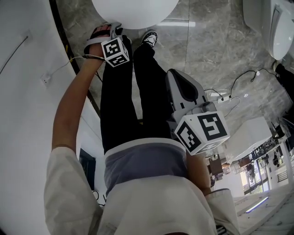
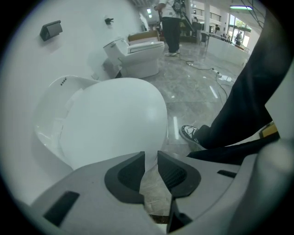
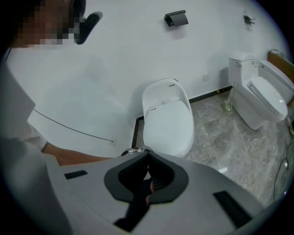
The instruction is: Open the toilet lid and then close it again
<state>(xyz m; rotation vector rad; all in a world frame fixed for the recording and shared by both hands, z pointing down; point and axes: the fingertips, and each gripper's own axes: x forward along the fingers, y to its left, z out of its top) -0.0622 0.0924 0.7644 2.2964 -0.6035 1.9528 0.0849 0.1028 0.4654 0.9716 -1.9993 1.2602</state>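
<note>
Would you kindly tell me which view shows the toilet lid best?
The right gripper view: nearly the whole toilet lid shows, lying down. The left gripper view sees it close, front edge behind the jaws; the head view catches only a slice.

left claw tips at the toilet lid rim, shoe just right of it. right claw well apart, over floor.

Grey marble floor fills the upper right of the head view, with a black cable on it. In the right gripper view a second toilet stands at the right edge against the white wall; a black holder is fixed at top centre. A person stands at the top of the left gripper view.
</note>
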